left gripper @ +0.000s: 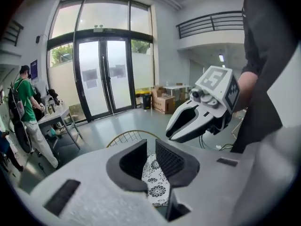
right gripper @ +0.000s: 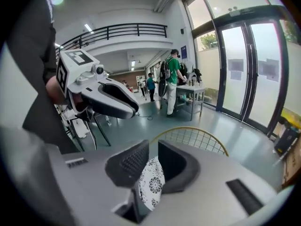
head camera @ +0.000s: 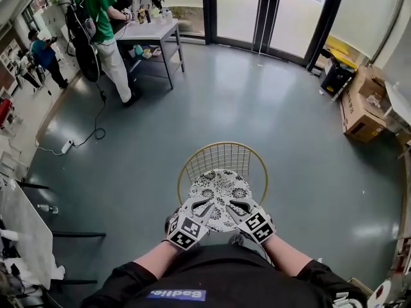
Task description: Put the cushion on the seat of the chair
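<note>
The cushion [head camera: 221,186] is round and white with a black floral print. It hangs in front of me, over a chair whose gold wire back [head camera: 221,156] rises just behind it; the seat is hidden beneath. My left gripper [head camera: 203,206] is shut on the cushion's near left edge and my right gripper [head camera: 237,208] on its near right edge. In the left gripper view the patterned cushion [left gripper: 155,180] is pinched between the dark jaws of the left gripper [left gripper: 150,161]. The right gripper view shows the same cushion [right gripper: 151,182] clamped by the right gripper [right gripper: 153,161].
A person in a green shirt [head camera: 103,18] stands at a grey table [head camera: 151,31] at the far left. Cardboard boxes [head camera: 363,104] sit at the right wall. A cable [head camera: 90,133] trails over the floor. Glass doors [head camera: 270,11] close the far side.
</note>
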